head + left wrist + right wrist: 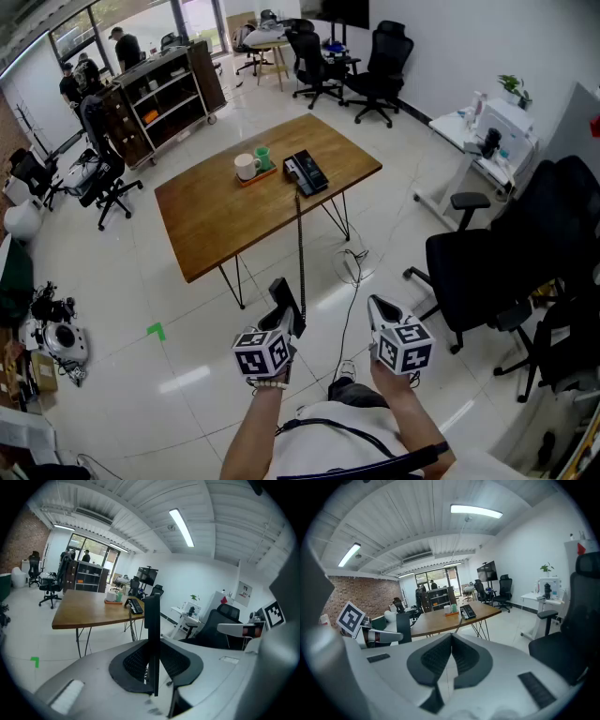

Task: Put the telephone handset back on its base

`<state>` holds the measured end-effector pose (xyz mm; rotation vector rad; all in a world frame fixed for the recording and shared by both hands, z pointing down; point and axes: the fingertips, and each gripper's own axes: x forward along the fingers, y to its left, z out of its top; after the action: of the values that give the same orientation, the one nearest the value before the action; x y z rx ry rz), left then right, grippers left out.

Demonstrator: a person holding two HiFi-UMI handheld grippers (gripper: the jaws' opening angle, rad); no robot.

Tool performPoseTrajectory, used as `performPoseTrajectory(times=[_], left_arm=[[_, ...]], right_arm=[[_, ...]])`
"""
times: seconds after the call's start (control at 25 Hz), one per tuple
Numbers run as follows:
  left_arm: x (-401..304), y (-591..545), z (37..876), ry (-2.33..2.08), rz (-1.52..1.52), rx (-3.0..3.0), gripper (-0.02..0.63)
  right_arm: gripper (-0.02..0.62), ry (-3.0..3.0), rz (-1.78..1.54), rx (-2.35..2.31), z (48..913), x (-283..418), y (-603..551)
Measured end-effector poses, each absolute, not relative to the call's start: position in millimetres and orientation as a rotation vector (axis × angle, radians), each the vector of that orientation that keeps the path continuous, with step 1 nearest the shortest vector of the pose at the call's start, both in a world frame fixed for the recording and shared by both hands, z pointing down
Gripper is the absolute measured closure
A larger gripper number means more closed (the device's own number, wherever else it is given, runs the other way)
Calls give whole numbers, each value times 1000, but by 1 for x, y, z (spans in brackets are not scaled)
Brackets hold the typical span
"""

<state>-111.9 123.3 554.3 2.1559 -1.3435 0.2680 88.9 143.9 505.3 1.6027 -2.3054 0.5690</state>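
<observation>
Handset (152, 620) sat clamped in your left gripper (289, 321), lower centre; your right gripper (377, 307) was closed, empty; telephone base (306, 172) upper centre.

Matt brown wood table (225, 211) — glossy tiled floor (122, 281) — black plastic handset (286, 301).

Left gripper (284, 309): held low ahead of the torso, pointing forward and away, left marker cube (261, 352) facing up.
Left jaws: clamped on the black handset (152, 620), gripped edge-on and upright between the pads.
Right gripper (382, 309): level with the left one, near it but not touching, pointing forward, right marker cube (403, 345) facing up.
Right jaws: pressed together at the tips, nothing between.
Left hand (269, 381): closed round the grip under its cube.
Right hand (397, 377): closed round the grip likewise.
Forearms: bare, reaching forward, drawing closer toward the wrists.
</observation>
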Motion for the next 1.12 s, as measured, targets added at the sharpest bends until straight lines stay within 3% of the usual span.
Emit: performPoseTrajectory(times=[1.12], left_arm=[[-50, -11, 548, -1423, 206, 2119, 535]], right_arm=[[591, -2382, 494, 1511, 492, 153, -1]])
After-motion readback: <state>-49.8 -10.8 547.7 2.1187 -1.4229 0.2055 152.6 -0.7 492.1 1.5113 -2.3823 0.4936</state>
